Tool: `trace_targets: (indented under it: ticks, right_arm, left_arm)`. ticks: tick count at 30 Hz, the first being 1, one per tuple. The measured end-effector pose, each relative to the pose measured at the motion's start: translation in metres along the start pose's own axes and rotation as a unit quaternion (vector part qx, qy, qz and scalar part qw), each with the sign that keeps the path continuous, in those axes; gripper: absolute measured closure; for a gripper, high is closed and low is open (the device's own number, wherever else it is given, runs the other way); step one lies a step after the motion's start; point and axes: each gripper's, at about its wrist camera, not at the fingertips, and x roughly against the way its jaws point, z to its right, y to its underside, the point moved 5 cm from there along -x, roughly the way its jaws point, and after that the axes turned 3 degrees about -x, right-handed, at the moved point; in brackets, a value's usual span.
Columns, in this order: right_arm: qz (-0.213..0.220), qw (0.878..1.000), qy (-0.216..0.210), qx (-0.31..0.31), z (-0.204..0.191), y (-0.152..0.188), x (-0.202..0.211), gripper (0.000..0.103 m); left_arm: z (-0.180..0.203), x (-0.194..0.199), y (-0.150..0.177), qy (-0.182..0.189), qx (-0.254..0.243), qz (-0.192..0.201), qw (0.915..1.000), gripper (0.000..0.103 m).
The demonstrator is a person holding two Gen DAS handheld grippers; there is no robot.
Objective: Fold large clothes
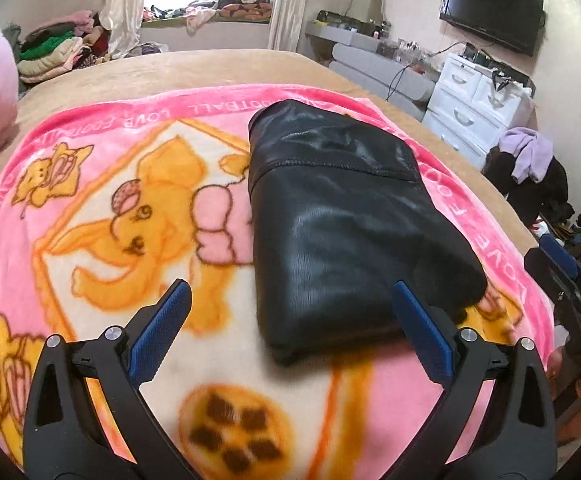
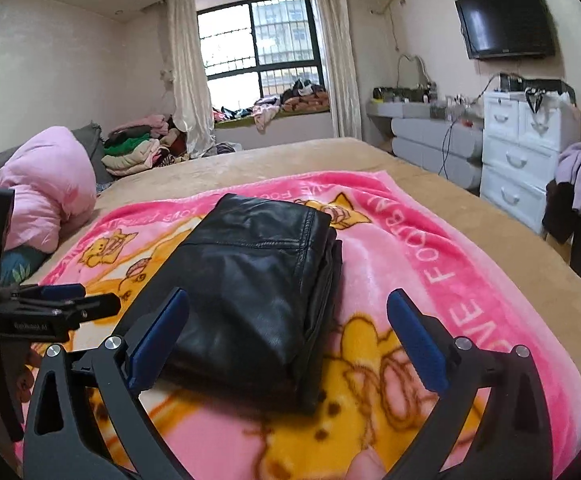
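Left tool: the left black two-finger gripper with blue ribbed pads (image 1: 292,300) is hovering with its fingers spread wide and pinching nothing; its right pad (image 1: 422,332) is overlapping the near corner of the garment in the picture, though I cannot tell whether it is touching.

Right tool: the right black gripper with blue pads (image 2: 288,308) is also standing spread and empty, its fingers framing the near end of the bundle, probably so that either side can be reached without disturbing the stack.

Garment: the black leather-like piece of clothing (image 1: 342,216), folded into a thick rectangular bundle, is lying on the blanket, well right of centre in the left wrist view; its layered edges (image 2: 322,280) are showing along the right side in the right wrist view.

Surface: the pink fleece blanket with orange cartoon elephants (image 1: 130,208) is covering the tan bed cover (image 1: 218,68), likely giving a flat, soft folding area.

Progress: judging by the compact, squared shape, the folding of this piece is looking finished or nearly so.

Next move: a light squaring of the layered side or moving the bundle aside may be all that is needed.

Risk: the slick material could be slipping open if nudged from one side only.
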Motion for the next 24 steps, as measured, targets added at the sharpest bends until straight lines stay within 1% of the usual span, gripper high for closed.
trace_targets:
  ticks: [2,7,11,13,16,18,24]
  right_arm:
    - [0.004,1.000,-0.001,0.002,-0.004,0.011,0.010,0.005]
    - [0.004,1.000,0.016,0.017,-0.013,0.035,0.029,0.005]
    - [0.003,1.000,0.013,0.000,-0.015,0.047,0.043,0.005]
    - [-0.009,1.000,0.026,-0.002,-0.016,0.056,0.048,0.005]
    - [-0.024,0.999,0.033,0.002,-0.020,0.069,0.052,0.005]
    - [-0.027,0.999,0.034,0.009,-0.023,0.074,0.053,0.005]
    - [-0.032,0.999,0.037,0.020,-0.027,0.080,0.052,0.005]
  left_arm:
    - [-0.001,0.007,0.009,-0.001,0.003,0.003,1.0000,0.009]
    - [-0.004,0.020,0.031,0.004,0.006,0.010,0.9999,0.009]
    - [-0.008,0.027,0.047,0.000,0.005,0.016,0.9999,0.009]
    - [-0.010,0.030,0.054,-0.005,0.006,0.015,0.9998,0.009]
    - [-0.011,0.033,0.063,-0.010,0.006,0.013,0.9998,0.009]
    - [-0.012,0.036,0.068,-0.010,0.007,0.014,0.9998,0.009]
    - [-0.012,0.036,0.081,-0.012,0.012,0.006,0.9998,0.009]
